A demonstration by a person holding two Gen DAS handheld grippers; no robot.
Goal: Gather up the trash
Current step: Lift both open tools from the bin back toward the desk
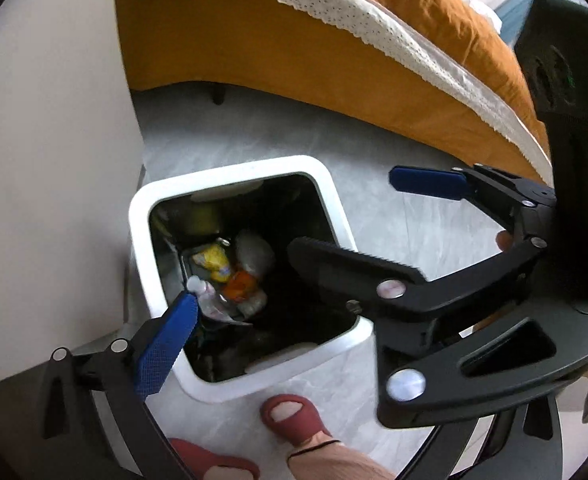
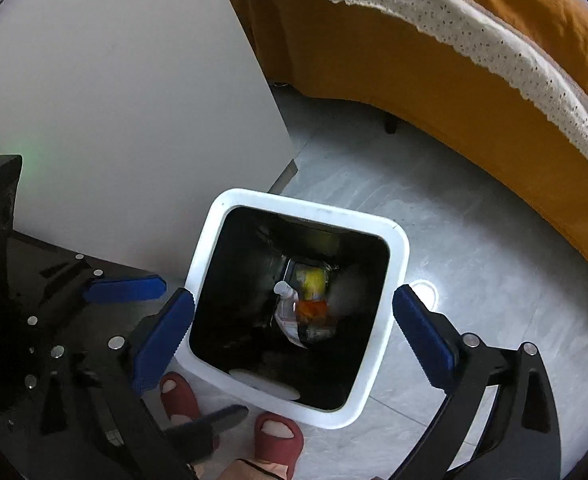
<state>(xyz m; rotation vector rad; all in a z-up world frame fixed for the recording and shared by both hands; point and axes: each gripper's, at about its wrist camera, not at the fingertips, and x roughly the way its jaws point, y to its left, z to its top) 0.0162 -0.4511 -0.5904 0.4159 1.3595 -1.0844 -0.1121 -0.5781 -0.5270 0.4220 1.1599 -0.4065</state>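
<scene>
A white square trash bin (image 1: 314, 184) with a black liner stands on the grey floor; it also shows in the right wrist view (image 2: 398, 252). Inside lie a clear spouted pouch (image 2: 287, 312), a yellow wrapper (image 2: 314, 280) and an orange packet (image 2: 314, 308); the same trash shows in the left wrist view (image 1: 229, 276). My right gripper (image 2: 294, 336) is open and empty, its blue fingers straddling the bin's near rim. In the left wrist view the right gripper (image 1: 346, 216) hangs open over the bin. My left gripper shows one blue finger (image 1: 169, 344) at the bin's left edge; the other is hidden.
A bed with an orange cover (image 2: 434, 92) and lace-edged white sheet (image 2: 474, 36) runs along the back right. A white cabinet side (image 2: 113, 120) stands left of the bin. The person's feet in red slippers (image 2: 277, 436) are just in front of the bin.
</scene>
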